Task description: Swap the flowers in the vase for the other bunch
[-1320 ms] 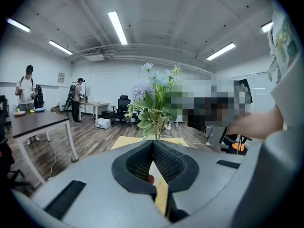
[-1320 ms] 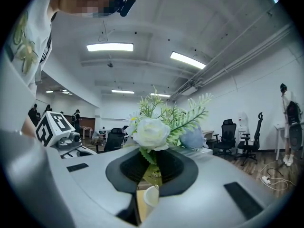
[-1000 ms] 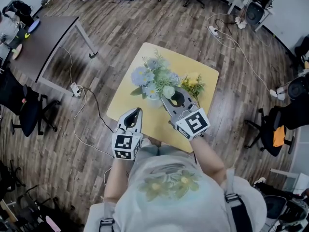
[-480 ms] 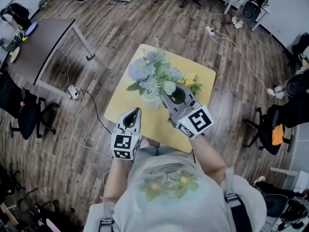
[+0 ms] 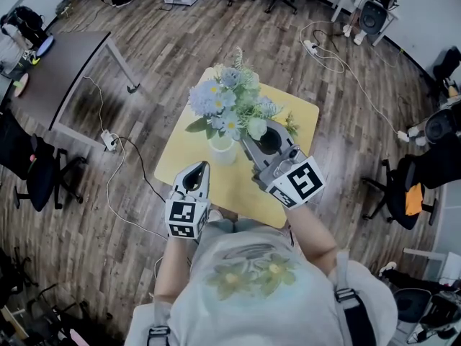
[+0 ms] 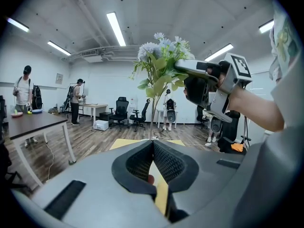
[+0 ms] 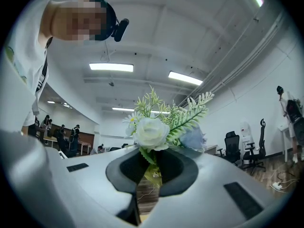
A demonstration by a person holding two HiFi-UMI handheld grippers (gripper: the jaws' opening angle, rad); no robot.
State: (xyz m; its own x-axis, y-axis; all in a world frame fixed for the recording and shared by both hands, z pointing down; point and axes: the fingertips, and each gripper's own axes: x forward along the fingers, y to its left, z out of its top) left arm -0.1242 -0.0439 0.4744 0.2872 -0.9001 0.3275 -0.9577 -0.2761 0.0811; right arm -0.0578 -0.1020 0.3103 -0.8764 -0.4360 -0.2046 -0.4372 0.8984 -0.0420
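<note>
Right gripper (image 5: 247, 138) clamped on blue-white bunch (image 5: 225, 101) stems; vase (image 5: 222, 151) just left of its tips. Left gripper (image 5: 203, 166) closed, empty.

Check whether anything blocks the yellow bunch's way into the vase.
Yes. The right gripper, shut on the blue bunch, sits between the yellow bunch and the vase; the blue bunch hangs right over the vase mouth.

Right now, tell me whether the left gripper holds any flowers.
No, the left gripper is shut on nothing; the right gripper has the bunch.
</note>
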